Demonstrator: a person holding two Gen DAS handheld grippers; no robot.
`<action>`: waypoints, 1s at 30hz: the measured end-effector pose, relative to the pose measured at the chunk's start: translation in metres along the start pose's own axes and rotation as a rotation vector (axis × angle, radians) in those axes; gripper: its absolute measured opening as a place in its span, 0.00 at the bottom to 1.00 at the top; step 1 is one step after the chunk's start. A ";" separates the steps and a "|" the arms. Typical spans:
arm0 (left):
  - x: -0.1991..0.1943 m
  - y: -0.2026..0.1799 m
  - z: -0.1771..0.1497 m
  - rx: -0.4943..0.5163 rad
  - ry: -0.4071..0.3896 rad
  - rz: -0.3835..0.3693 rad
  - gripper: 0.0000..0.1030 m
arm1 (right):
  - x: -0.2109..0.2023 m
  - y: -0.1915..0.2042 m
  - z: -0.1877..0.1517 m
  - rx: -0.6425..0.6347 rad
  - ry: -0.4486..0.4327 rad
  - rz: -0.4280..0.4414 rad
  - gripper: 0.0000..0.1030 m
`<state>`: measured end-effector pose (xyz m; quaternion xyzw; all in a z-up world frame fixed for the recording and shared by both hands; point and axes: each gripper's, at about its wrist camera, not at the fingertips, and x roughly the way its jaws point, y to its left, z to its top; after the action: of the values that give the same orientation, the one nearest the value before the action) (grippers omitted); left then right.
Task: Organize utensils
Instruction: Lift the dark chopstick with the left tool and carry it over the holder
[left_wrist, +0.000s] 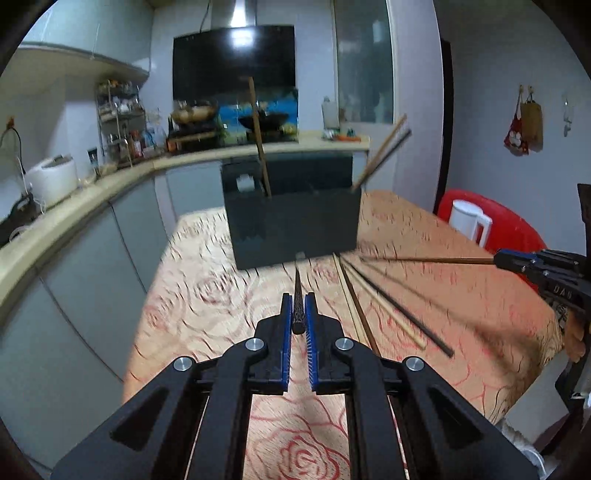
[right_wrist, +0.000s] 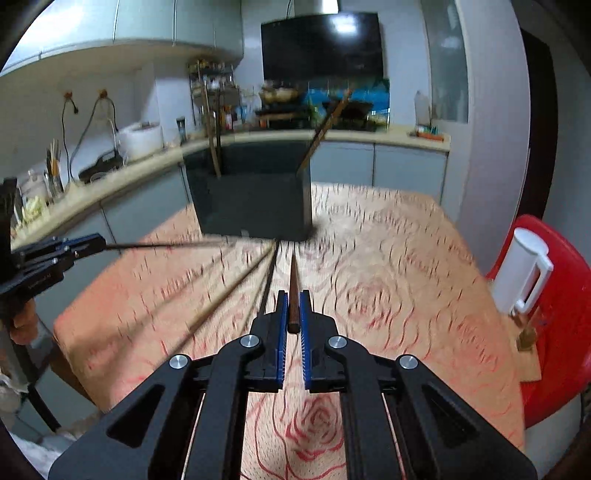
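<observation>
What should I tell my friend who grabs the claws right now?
Left claw: shut on a dark patterned chopstick, lifted off the table.
Right claw: shut on a brown chopstick, also lifted.
Black holder box stands at the far side of the rose tablecloth.
Done: a few chopsticks already stand in the box.
Left: drop these two in, then pick up the loose chopsticks lying on the cloth between the claws.
</observation>
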<state>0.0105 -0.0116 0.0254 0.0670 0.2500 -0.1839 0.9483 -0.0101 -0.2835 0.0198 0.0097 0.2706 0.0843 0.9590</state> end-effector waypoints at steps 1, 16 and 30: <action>-0.003 0.003 0.005 0.000 -0.013 0.003 0.07 | -0.005 -0.001 0.008 0.003 -0.021 0.005 0.07; -0.024 0.030 0.064 -0.017 -0.136 0.009 0.07 | -0.023 0.002 0.079 -0.014 -0.158 0.029 0.07; -0.009 0.029 0.104 0.012 -0.108 -0.053 0.07 | -0.006 -0.003 0.123 0.017 -0.156 0.057 0.07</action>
<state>0.0609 -0.0045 0.1207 0.0559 0.1992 -0.2138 0.9547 0.0491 -0.2845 0.1273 0.0322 0.1954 0.1082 0.9742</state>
